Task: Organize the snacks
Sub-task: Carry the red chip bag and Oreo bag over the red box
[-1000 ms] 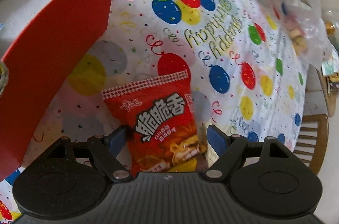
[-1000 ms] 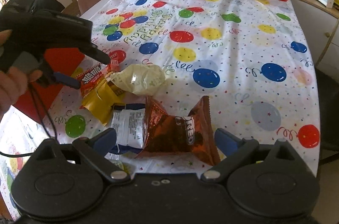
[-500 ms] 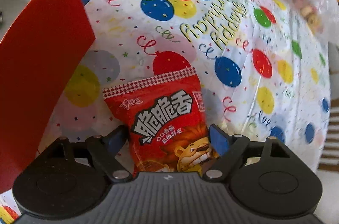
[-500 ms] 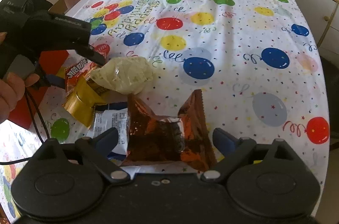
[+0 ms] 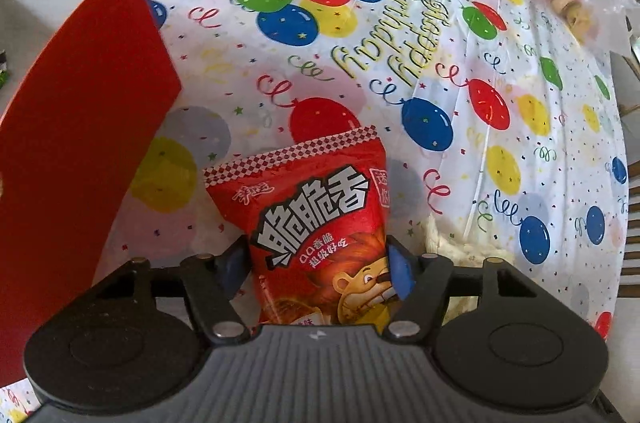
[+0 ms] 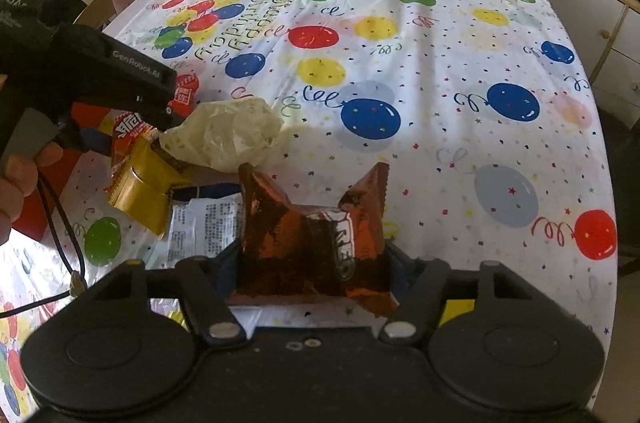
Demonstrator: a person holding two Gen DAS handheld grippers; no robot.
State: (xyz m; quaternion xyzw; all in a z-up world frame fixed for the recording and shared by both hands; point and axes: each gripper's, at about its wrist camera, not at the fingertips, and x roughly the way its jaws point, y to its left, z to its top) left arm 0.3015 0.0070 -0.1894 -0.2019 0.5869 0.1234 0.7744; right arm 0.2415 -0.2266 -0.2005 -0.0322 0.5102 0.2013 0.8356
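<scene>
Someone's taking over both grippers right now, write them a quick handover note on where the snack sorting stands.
Left gripper: shut on the red lion snack packet, beside the red box.
Right gripper: shut on the orange foil packet.
On the balloon tablecloth: gold packet, white packet, pale crumpled bag.
Done: both packets gripped.
Left: probably place them in the box, then the rest.

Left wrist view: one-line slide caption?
Left gripper pinches a red snack bag above the balloon tablecloth, beside a red box.

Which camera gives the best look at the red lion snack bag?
The left wrist view: the red lion snack bag faces it, print readable, pinched in the left claw. The right wrist view shows only slivers behind that claw.
</scene>
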